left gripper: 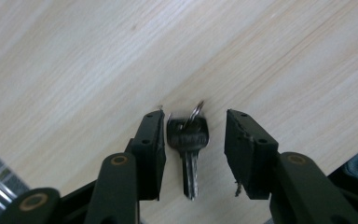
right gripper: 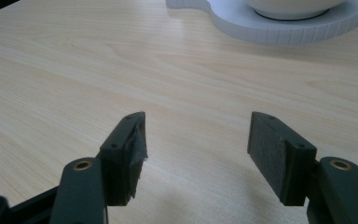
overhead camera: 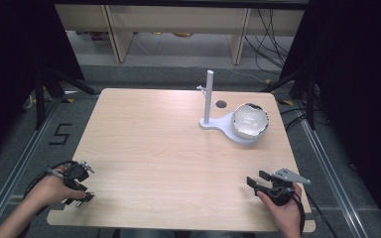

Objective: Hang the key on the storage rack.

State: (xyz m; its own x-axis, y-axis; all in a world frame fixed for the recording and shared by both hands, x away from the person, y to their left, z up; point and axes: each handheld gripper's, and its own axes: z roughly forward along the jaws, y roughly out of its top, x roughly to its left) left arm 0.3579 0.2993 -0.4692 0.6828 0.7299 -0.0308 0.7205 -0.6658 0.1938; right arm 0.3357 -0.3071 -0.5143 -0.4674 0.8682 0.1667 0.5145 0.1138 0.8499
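Pale wooden table (overhead camera: 168,148), front-left corner: key (left gripper: 189,144) with ring, flat on the wood between the parted jaws of the left gripper (left gripper: 193,154), touched by neither pad. Right gripper (right gripper: 196,154), front-right: jaws wide apart, holding nothing. Far right: white bowl (overhead camera: 249,120) on white stand (overhead camera: 218,124).

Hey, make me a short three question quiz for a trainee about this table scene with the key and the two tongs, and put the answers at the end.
1. True or false: the left tongs are clamped tight on the key.
2. Multiple choice: the white bowl sits A) on the bare table, B) on the round part of the white stand's base, C) between the right tongs.
3. Short answer: what lies between the jaws of the right tongs?

Key
1. False: the key lies on the wooden table between open jaws, with a gap at the right pad.
2. B.
3. Nothing, just bare tabletop.
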